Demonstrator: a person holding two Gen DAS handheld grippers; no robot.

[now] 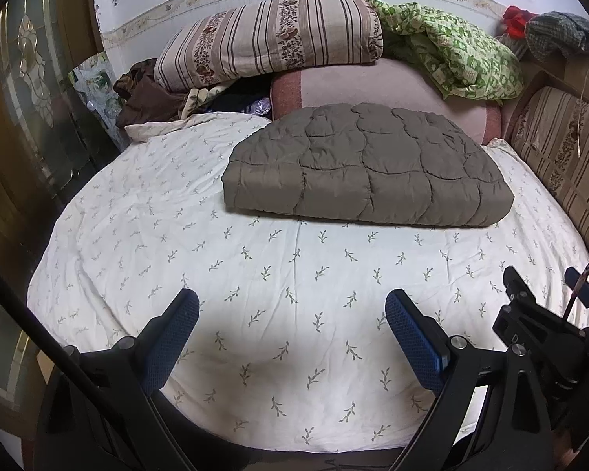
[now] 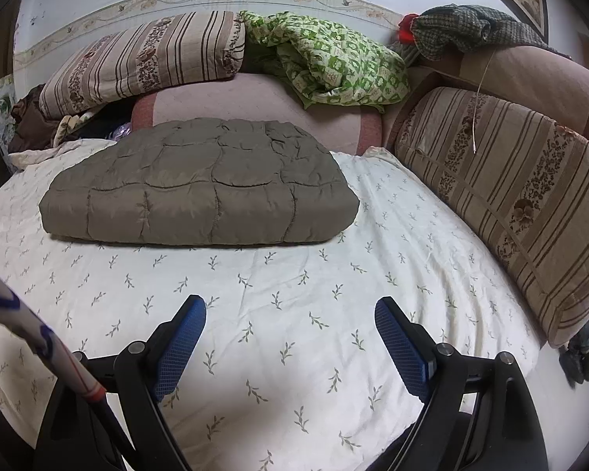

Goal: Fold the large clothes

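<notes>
puffy quilted brown garment [image 1: 367, 167] lies folded on leaf-print sheet [image 1: 255, 274].

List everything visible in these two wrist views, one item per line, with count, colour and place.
quilted garment: one, grey-brown, folded flat mid-bed
bed sheet: one, cream with small leaf sprigs, covers the bed
striped quilt roll: one, beige with brown stripes and floral bands, at the far wall
green blanket: one, green and cream check, crumpled beside the striped roll
pink bolster: one, pink with darker ends, behind the garment
striped cushion: one, beige-brown, along the bed's right side
brown cloth: one, dark brown, far left corner
checked garment: one, grey-green, far right, with something red beside it
left claw: black with blue pads, open, over the sheet
right claw: black with blue pads, open, over the sheet
</notes>
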